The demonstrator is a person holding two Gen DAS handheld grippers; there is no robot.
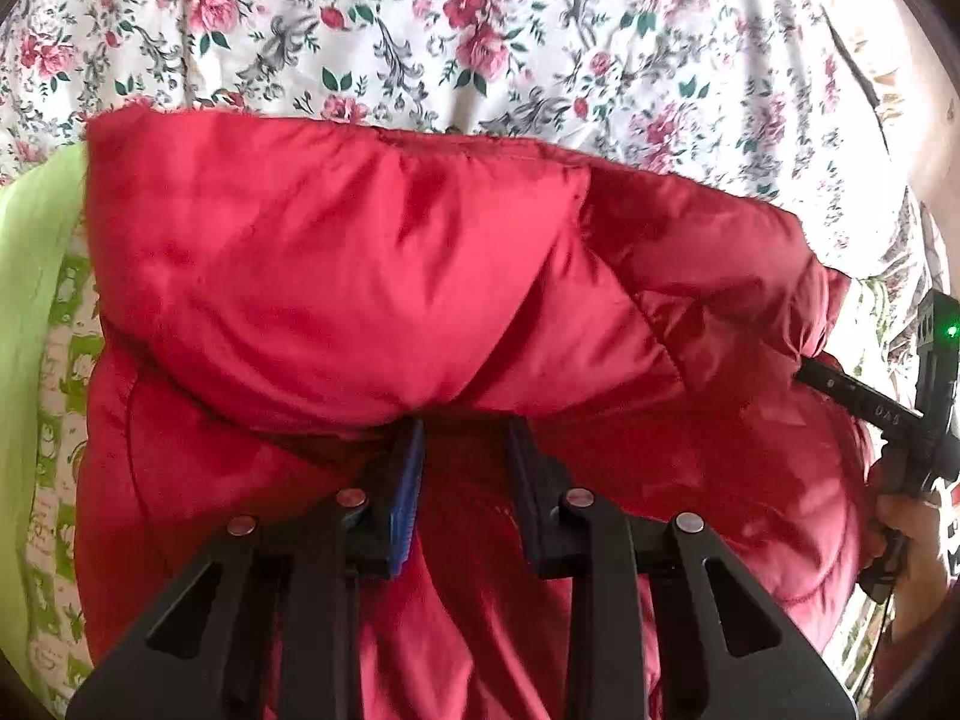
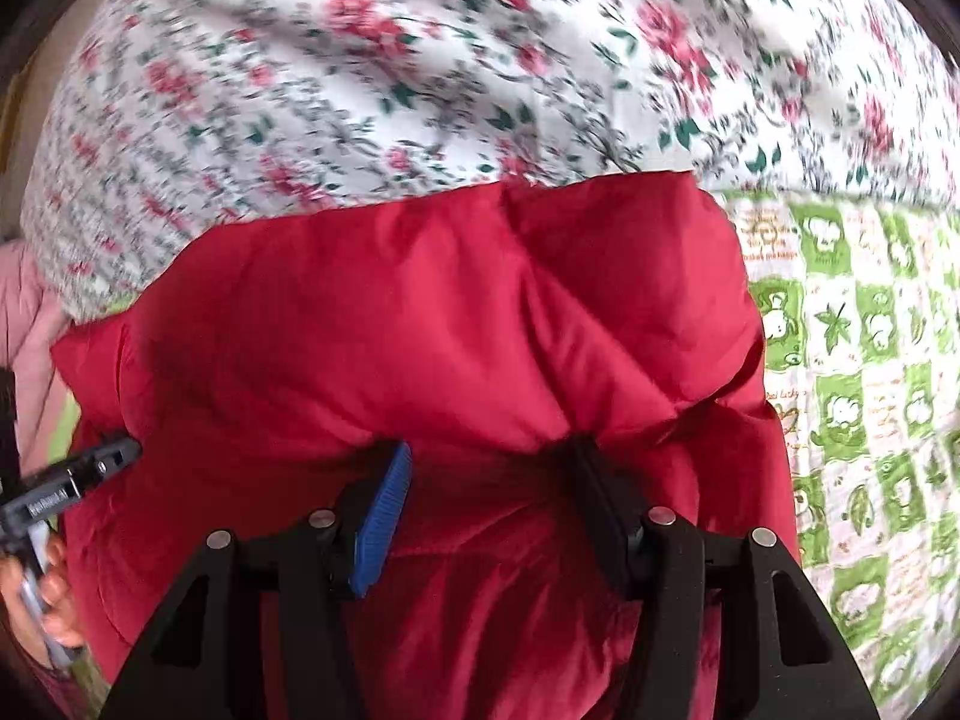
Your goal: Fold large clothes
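A puffy red jacket [image 1: 360, 252] lies folded over on the bed and fills the middle of both views [image 2: 420, 312]. My left gripper [image 1: 465, 420] is shut on a thick fold of it, and the fingertips are buried under the top layer. My right gripper [image 2: 489, 447] pinches another bunch of the same jacket, where creases run into its tips. In the left wrist view the right gripper [image 1: 870, 402] reaches in under the jacket's right end. The left gripper [image 2: 78, 480] shows at the jacket's left edge in the right wrist view.
A white floral sheet [image 1: 480, 30] spreads beyond the jacket [image 2: 420, 60]. A green-and-white patterned quilt [image 2: 858, 390] lies beside it, with plain lime cloth [image 1: 30, 300] at the left. Pink fabric [image 2: 24, 312] sits at the left edge. A hand [image 2: 48, 588] holds the left gripper's handle.
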